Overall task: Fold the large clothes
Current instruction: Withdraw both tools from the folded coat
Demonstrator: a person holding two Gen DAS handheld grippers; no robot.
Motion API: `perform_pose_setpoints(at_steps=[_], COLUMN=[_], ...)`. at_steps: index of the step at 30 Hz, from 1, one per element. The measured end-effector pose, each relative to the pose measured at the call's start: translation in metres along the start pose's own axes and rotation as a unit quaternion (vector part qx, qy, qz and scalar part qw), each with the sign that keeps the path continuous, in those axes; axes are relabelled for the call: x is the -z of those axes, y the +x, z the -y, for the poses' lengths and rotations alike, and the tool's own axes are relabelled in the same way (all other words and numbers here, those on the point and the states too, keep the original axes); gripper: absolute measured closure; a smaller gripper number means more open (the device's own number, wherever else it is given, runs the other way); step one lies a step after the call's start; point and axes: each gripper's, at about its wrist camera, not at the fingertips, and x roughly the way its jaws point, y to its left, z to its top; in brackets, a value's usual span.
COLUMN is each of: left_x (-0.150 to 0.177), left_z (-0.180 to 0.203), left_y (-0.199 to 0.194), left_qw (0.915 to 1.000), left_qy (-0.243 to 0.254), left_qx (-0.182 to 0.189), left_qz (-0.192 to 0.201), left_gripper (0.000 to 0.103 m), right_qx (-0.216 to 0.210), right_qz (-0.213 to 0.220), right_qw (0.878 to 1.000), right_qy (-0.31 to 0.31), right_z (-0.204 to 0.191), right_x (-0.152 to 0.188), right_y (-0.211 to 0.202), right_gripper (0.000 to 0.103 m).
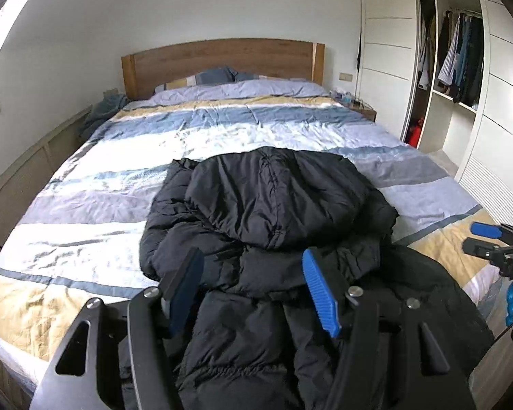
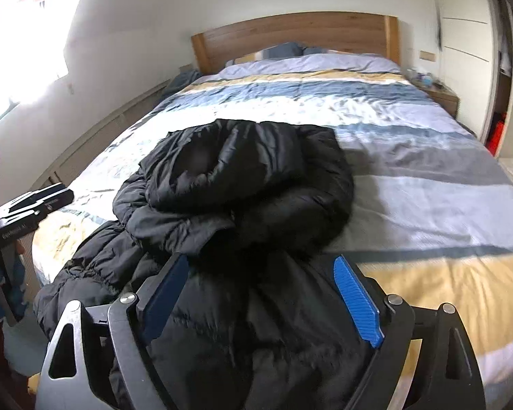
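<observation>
One black quilted puffer jacket [image 1: 266,212] lies bunched on the striped blue, white and tan bed cover [image 1: 85,205], near the foot of the bed. Judged light, soft, springy and slippery; hems or sleeve cuffs offer the best hold. Left gripper [image 1: 253,294] and right gripper [image 2: 261,294] both stand wide above it, holding nothing.

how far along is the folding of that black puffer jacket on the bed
Partly done. The black puffer jacket lies on the striped bedcover with its upper part, hood included, doubled back over the body. In hand: nothing; the left tool and right tool are both open above the near part. Left: the bundle looks loose and lumpy, and its near end hangs over the bed edge, so probably another fold and tidying.
</observation>
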Motion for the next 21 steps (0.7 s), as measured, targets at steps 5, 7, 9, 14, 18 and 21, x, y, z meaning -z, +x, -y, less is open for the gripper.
perform_pose_setpoints(at_steps=[5, 7, 9, 14, 18, 21], left_x=[0.010, 0.015, 0.021, 0.034, 0.043, 0.050], left_z=[-0.011, -0.017, -0.022, -0.037, -0.049, -0.057], left_y=[-0.014, -0.017, -0.020, -0.024, -0.028, -0.031], left_qw=[0.9999, 0.9997, 0.9995, 0.9986, 0.9977, 0.9968], left_qy=[-0.008, -0.011, -0.012, -0.027, -0.040, -0.048], left_qx=[-0.012, -0.020, -0.028, -0.044, -0.055, -0.063], left_qz=[0.005, 0.003, 0.002, -0.008, -0.010, -0.012], left_gripper=[0.044, 0.044, 0.044, 0.043, 0.043, 0.043], right_qx=[0.026, 0.036, 0.047, 0.061, 0.069, 0.078], right_qz=[0.004, 0.007, 0.010, 0.016, 0.021, 0.022], right_qw=[0.999, 0.999, 0.998, 0.995, 0.994, 0.994], right_qy=[0.027, 0.037, 0.049, 0.077, 0.080, 0.075], right_z=[0.024, 0.033, 0.043, 0.063, 0.066, 0.066], right_x=[0.017, 0.023, 0.030, 0.041, 0.044, 0.047], right_y=[-0.024, -0.034, -0.042, -0.054, -0.063, -0.067], right_gripper=[0.015, 0.015, 0.014, 0.014, 0.014, 0.012])
